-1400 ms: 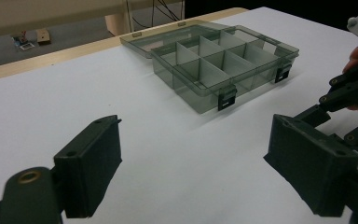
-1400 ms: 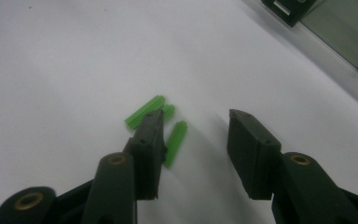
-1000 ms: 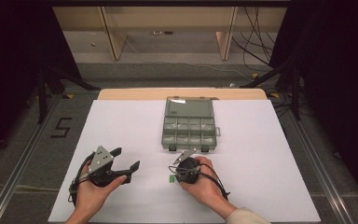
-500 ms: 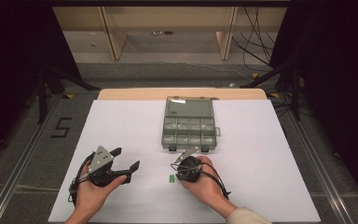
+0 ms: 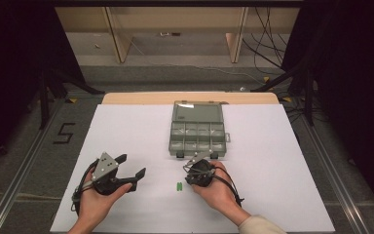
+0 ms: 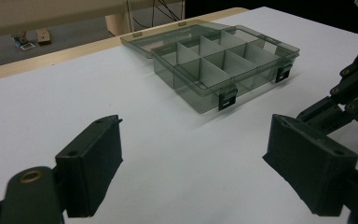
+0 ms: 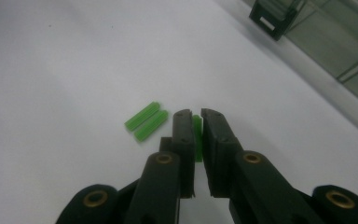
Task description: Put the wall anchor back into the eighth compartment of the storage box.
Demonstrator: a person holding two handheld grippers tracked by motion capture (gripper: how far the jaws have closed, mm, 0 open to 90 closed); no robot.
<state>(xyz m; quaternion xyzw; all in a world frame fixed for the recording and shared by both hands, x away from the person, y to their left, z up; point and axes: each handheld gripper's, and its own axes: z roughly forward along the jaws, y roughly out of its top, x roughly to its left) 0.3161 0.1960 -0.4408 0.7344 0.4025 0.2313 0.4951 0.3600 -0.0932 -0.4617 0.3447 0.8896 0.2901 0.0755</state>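
Down near the table's front edge, the right gripper (image 7: 195, 122) has its jaws pressed together on a small green plug (image 7: 196, 135), which stands pinched upright between the pads, just above the white table cover (image 5: 126, 131). Just beside those jaws, to their left in the right gripper view, two more green plugs (image 7: 146, 122) lie side by side and touching each other on the cover; from the high view they show as a small green spot (image 5: 179, 186) between the two hands. The left gripper (image 6: 193, 163) rests in the person's left hand (image 5: 95, 202) with its jaws spread wide, nothing between them, pointing toward the box. Farther out, past the right gripper, the grey compartment box (image 5: 196, 138) sits flat with its lid (image 5: 197, 112) thrown back toward the far edge. Its divided compartments look bare, as far as the smoky walls let one tell. Two dark latches (image 6: 227, 98) hang on its near wall. Nothing lies between the plugs and the box.
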